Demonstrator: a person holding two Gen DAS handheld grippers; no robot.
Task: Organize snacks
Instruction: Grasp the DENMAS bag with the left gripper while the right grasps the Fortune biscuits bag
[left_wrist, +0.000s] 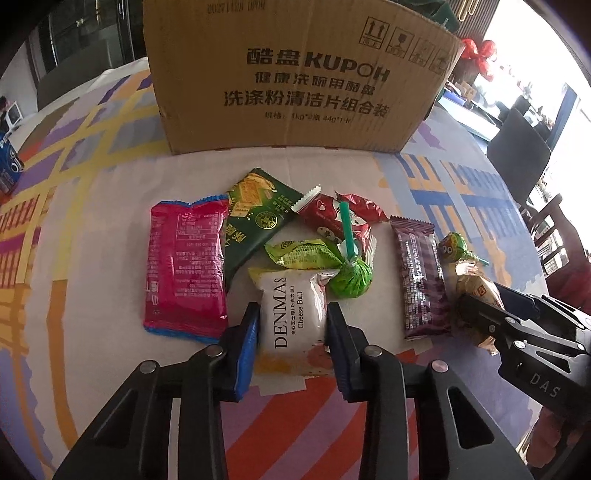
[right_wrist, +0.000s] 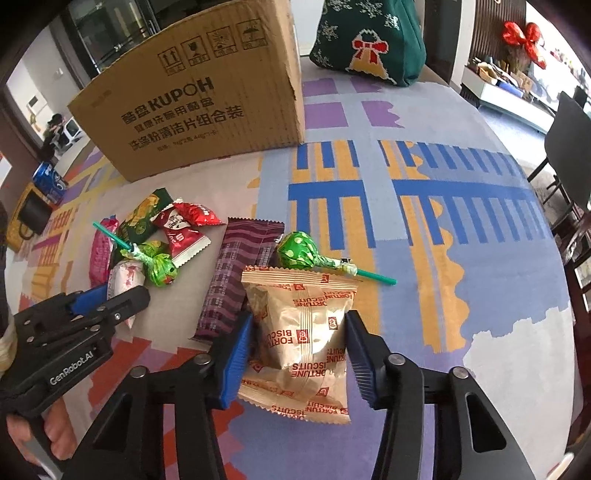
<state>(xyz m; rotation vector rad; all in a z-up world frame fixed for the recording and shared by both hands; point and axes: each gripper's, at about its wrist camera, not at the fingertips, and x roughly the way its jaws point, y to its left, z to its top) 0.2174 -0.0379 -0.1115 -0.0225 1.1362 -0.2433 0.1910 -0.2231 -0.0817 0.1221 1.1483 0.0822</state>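
Note:
Several snacks lie on the patterned tablecloth before a cardboard box (left_wrist: 295, 74). My left gripper (left_wrist: 291, 321) is shut on a white Denmas Cheese Ball packet (left_wrist: 291, 317), its pads pressing both sides. My right gripper (right_wrist: 299, 332) straddles a gold Fortune Biscuits packet (right_wrist: 303, 332); the left pad touches it, the right pad sits at its edge. That gripper also shows in the left wrist view (left_wrist: 480, 314). Nearby lie a pink packet (left_wrist: 184, 266), a dark green cracker packet (left_wrist: 255, 218), a red candy (left_wrist: 340, 218), two green lollipops (left_wrist: 351, 280) (right_wrist: 299, 251) and a purple bar (left_wrist: 421, 277).
The cardboard box (right_wrist: 207, 96) stands at the back of the table. A green knitted bag (right_wrist: 369, 37) sits behind it to the right. A blue Oreo pack (right_wrist: 48, 181) and a yellow-black item (right_wrist: 29, 218) lie at the far left. Dark chairs (right_wrist: 569, 140) stand right.

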